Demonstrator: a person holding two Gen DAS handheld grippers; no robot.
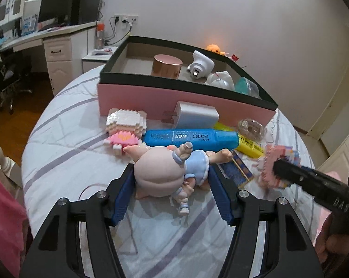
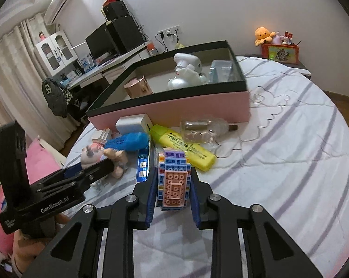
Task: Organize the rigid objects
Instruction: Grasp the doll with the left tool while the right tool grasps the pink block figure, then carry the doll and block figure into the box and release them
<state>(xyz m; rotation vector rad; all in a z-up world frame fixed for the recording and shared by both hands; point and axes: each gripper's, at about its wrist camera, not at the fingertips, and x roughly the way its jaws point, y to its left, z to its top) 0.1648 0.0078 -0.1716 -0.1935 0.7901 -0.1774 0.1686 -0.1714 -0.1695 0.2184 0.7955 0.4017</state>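
Pink-headed doll [image 1: 165,173] lies face down; pastel brick figure [image 2: 173,180] stands upright

FREE: striped bed [image 2: 290,162] right of yellow highlighter [image 2: 186,148]; box [image 1: 186,97] left end | BLOCKED: charger [image 1: 197,113], blue highlighter [image 1: 190,136] crowd box front wall; toys fill right end

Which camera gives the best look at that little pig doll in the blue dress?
The left wrist view: the pink pig doll in a blue dress lies large between the left gripper fingers. The right wrist view shows it small, partly hidden by that gripper.
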